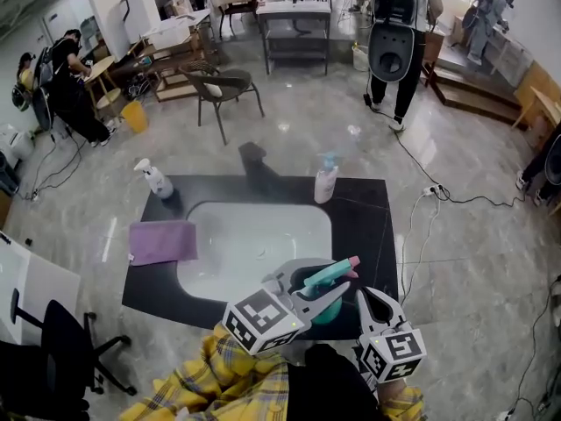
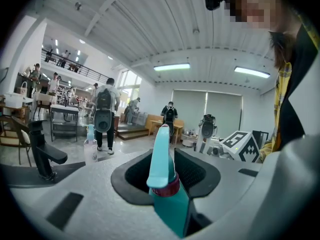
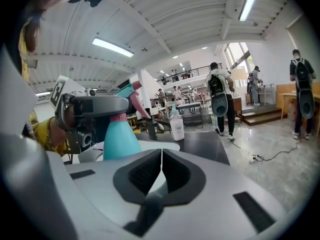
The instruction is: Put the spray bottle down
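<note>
Teal plastic spray bottle [image 1: 328, 277] is pinched in the left gripper [image 1: 308, 281], above the near rim of the white sink basin [image 1: 254, 235]. The right gripper [image 1: 373, 302], just beside that rim, has its jaws pressed together on nothing.

Large open hall, lab-like workspace: free-standing black counter [image 1: 361, 235] with white sink [image 1: 254, 235] on polished floor [image 1: 465, 139], loose cables [image 1: 419, 235], chairs [image 1: 223, 89], people wearing backpack rigs [image 1: 393, 33], mezzanine [image 2: 75, 66], strip lights [image 2: 171, 67].
</note>
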